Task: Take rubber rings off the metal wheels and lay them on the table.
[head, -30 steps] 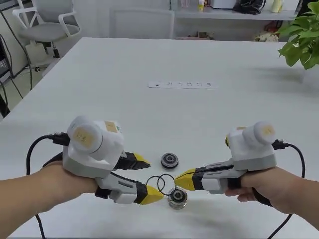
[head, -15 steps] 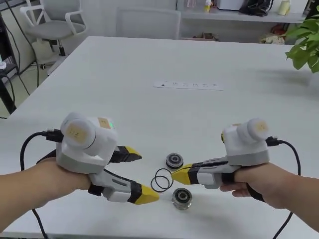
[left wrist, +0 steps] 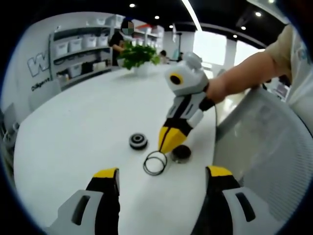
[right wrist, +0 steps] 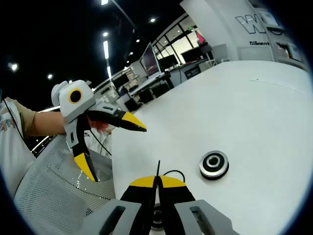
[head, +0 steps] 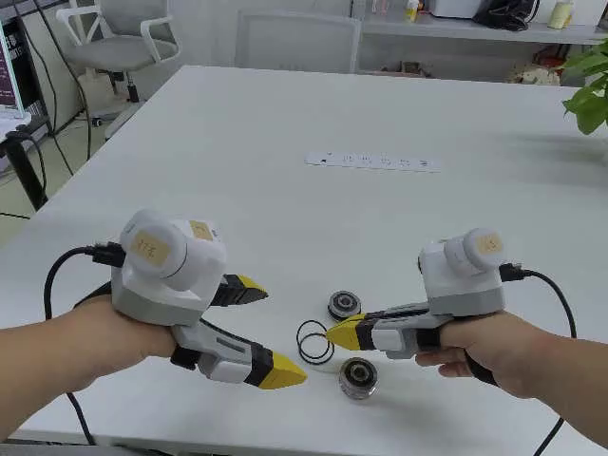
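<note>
Currently over the white table (head: 285,190), which takes up most of the head view. A power strip (head: 372,161) lies flat further up its middle. An office chair (head: 119,38) stands off the far left corner.

Left gripper (head: 280,332): held in my left hand at the near left, released, jaws spread wide with nothing between them. Its yellow tips point toward the parts but stand apart from them. In the left gripper view the parts sit ahead of the gap between the two jaws.

Right gripper (head: 334,334): held in my right hand at the near right, clenched, yellow tips pressed together into one point. That point sits at the right edge of the rings. I cannot tell whether it touches or pinches one.

Two metal wheels, both lying flat on the table. Far wheel (head: 344,304) lies just beyond the right gripper's tip. Near wheel (head: 358,376) lies just on the near side of that gripper, close to the table edge.

Rubber rings (head: 313,342): two thin black loops, overlapping, flat on the table. They lie left of both wheels, between the two grippers' tips.
</note>
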The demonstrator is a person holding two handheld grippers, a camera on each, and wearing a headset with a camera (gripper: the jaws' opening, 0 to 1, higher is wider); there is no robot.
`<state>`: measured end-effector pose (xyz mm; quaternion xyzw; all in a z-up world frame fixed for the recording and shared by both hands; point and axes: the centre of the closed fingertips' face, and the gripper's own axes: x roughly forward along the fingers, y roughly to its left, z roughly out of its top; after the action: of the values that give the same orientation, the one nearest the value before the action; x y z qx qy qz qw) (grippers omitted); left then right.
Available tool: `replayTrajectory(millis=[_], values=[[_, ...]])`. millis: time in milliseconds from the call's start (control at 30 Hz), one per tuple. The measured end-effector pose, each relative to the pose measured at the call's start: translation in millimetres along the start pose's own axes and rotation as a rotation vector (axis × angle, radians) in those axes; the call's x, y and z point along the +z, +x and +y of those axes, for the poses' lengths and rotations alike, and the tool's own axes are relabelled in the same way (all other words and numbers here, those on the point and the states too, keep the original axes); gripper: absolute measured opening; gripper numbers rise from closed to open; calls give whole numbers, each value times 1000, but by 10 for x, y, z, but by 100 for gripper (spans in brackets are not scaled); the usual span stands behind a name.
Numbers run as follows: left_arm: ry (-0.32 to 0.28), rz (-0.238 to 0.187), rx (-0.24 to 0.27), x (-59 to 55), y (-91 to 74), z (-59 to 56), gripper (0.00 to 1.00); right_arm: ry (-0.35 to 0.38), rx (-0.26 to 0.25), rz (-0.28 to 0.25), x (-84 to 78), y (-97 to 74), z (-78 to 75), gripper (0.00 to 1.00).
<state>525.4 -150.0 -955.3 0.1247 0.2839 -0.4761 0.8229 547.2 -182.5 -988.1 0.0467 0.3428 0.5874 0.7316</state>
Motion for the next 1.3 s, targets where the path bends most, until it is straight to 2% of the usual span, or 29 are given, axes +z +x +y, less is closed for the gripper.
replayTrajectory(millis=[333, 700, 1300], values=[[-3, 13, 2, -37, 13, -7, 73, 6, -3, 27, -57, 32, -20, 0], [-5, 25, 9, -56, 4, -13, 75, 14, -48, 44, -114, 33, -131, 0], [-7, 34, 15, -78, 1, -30, 75, 11, -104, 58, -155, 49, -200, 0]])
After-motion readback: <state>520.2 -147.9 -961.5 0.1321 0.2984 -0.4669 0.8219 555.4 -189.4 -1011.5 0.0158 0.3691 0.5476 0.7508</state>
